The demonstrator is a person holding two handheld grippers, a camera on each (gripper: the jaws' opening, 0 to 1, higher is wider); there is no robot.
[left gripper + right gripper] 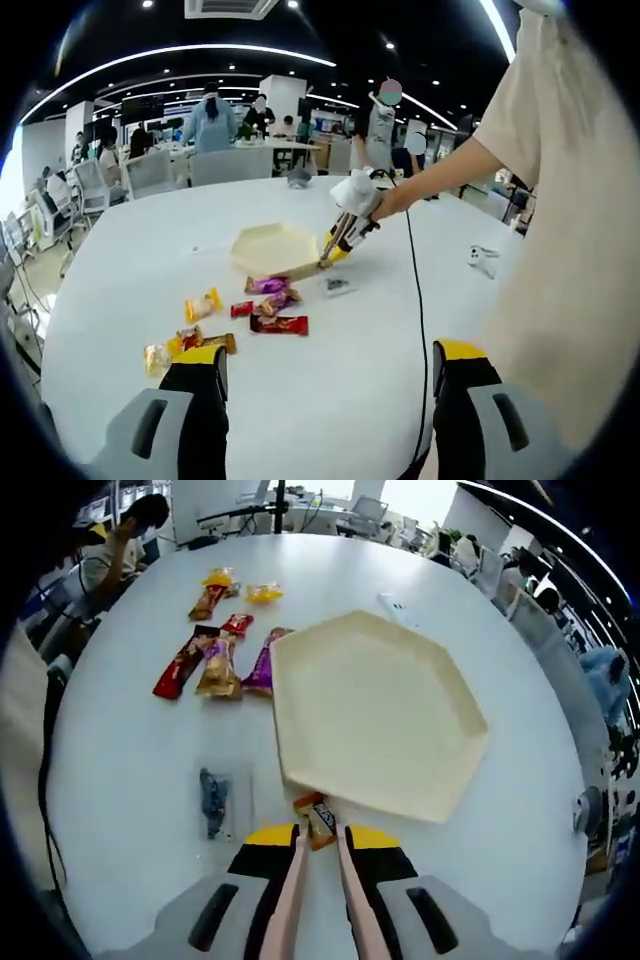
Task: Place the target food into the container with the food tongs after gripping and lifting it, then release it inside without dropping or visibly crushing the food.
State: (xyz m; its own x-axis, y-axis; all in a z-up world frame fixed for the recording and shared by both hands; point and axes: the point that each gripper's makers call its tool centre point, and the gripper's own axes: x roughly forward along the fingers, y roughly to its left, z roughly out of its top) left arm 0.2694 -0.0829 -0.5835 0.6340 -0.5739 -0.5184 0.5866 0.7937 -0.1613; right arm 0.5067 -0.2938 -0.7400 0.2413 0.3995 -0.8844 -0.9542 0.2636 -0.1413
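In the left gripper view, the left claw hangs over the near edge of the round white tabletop with its two yellow-tipped jaws spread wide and nothing between them. Across the tabletop a person's hand holds the right claw, its tip down at the near rim of the cream, six-sided tray. A thin black cable runs from that hand back toward the near edge.

In the right gripper view, the right claw carries a pair of pale tongs, their two arms drawn close together and pinching a small orange-wrapped candy. The candy sits just at the near edge of the tray, on or just above the tabletop; I cannot tell whether it is lifted clear. The inside of the tray is bare.

Beside the tray's left edge lie a purple-wrapped bar, a gold one and a long red one, side by side. Farther off are a small red packet, an orange-and-brown bar and a yellow sweet. A clear packet with dark contents lies near the claw, left of the candy. A small white gadget rests well apart, toward the tabletop's right side.
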